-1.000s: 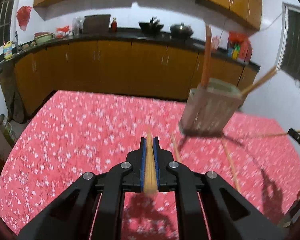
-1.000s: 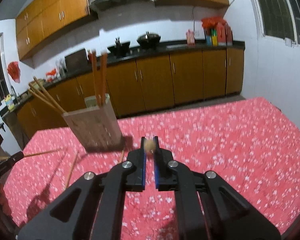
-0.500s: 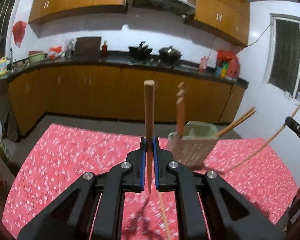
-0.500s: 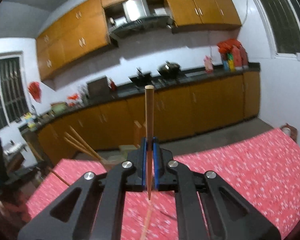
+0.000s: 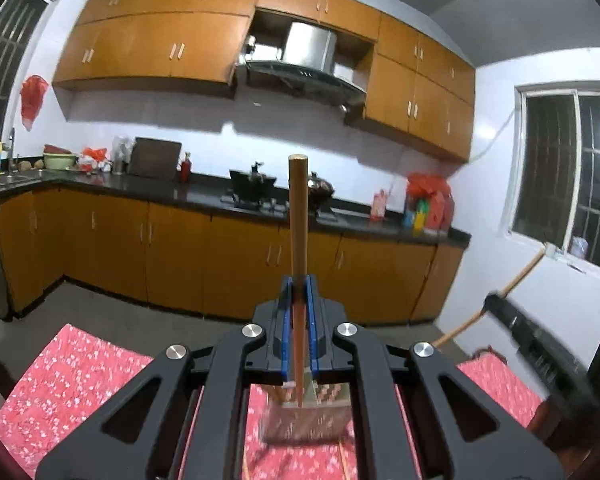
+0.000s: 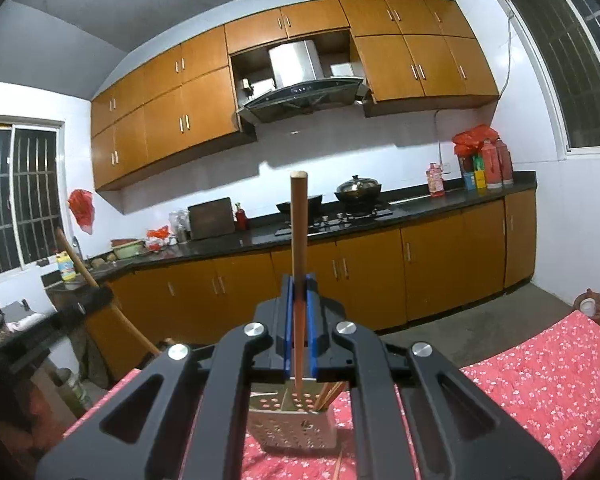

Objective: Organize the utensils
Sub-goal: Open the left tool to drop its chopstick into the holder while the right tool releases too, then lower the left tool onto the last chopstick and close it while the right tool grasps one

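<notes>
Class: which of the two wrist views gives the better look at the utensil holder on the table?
The right wrist view: the utensil holder shows its perforated wall, open top and chopsticks inside. In the left wrist view the holder is blurred and largely hidden behind the left gripper.

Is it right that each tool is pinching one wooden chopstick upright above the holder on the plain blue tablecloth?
Not quite: the tablecloth is red with small white flowers, not plain blue, as the right wrist view shows. The rest holds: the left tool and the right tool each pinch one chopstick upright above the holder.
</notes>
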A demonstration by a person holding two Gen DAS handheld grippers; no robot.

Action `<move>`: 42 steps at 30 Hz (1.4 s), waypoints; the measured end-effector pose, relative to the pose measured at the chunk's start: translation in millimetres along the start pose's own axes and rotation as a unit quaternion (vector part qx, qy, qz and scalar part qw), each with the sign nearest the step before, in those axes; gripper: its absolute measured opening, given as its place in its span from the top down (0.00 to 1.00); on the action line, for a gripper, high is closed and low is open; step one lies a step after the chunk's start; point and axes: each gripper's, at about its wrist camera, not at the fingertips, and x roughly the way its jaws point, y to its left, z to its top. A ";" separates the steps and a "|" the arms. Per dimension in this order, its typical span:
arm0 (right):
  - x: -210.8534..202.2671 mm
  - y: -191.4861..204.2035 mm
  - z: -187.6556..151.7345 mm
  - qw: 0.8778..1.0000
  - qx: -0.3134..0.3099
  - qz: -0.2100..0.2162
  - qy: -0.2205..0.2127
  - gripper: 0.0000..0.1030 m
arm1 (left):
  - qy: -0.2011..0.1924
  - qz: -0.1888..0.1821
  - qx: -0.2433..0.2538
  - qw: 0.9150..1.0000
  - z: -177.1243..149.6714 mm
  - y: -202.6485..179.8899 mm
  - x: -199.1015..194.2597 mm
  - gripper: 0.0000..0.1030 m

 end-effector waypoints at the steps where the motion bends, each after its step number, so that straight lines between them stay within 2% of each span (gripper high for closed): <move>1: 7.2 -0.1 -2.2 1.000 0.001 -0.001 0.005 0.93 | -0.004 0.002 -0.004 1.000 0.4 -0.8 6.0 0.93; 8: 34.5 2.8 -19.5 0.999 -0.004 -0.003 0.035 0.93 | 0.001 0.018 -0.001 1.000 -17.3 -4.1 32.2 0.93; 17: 56.6 2.8 -36.4 0.997 -0.005 0.004 0.082 0.90 | 0.068 0.014 -0.009 0.998 -42.2 1.0 60.5 0.92; 18: 55.9 4.0 -37.8 0.997 -0.005 0.004 0.081 0.90 | 0.069 0.013 -0.012 0.997 -42.6 2.2 60.2 0.90; 20: 53.7 5.5 -37.1 0.997 -0.009 0.006 0.078 0.88 | 0.065 0.013 -0.011 0.998 -42.0 3.6 57.3 0.74; 21: 51.9 6.5 -36.6 0.997 -0.010 0.005 0.075 0.87 | 0.057 0.016 -0.010 0.998 -40.4 3.7 53.2 0.59; 22: 49.7 7.0 -35.2 0.997 -0.011 0.006 0.072 0.86 | 0.049 0.017 -0.009 0.999 -38.8 4.0 48.6 0.55; 26: 33.9 5.5 -28.3 0.999 -0.006 0.005 0.054 0.78 | 0.031 0.016 -0.005 0.999 -29.7 3.3 31.3 0.51; 29: 12.2 2.7 -23.9 0.999 -0.001 -0.002 0.040 0.66 | 0.028 0.023 -0.005 0.999 -25.2 7.1 16.6 0.45; 32: -9.3 -2.3 -29.2 0.999 -0.006 -0.018 0.031 0.49 | 0.031 0.031 -0.007 0.999 -29.4 15.6 -0.6 0.38; 33: -15.8 -4.6 -33.9 0.999 -0.010 -0.025 0.031 0.47 | 0.035 0.034 -0.007 0.999 -32.4 19.3 -4.7 0.35; 36: -29.1 -16.4 -61.1 0.997 -0.017 -0.049 0.056 0.44 | 0.064 0.055 -0.010 0.996 -52.3 33.6 -15.6 0.27; 39: -23.3 -30.5 -101.9 0.989 -0.019 -0.075 0.127 0.45 | 0.122 0.079 -0.012 0.989 -86.6 52.1 -17.6 0.26; 42: -11.2 -40.6 -150.2 0.973 -0.001 -0.073 0.217 0.65 | 0.179 0.097 -0.013 0.979 -126.3 67.9 -15.2 0.26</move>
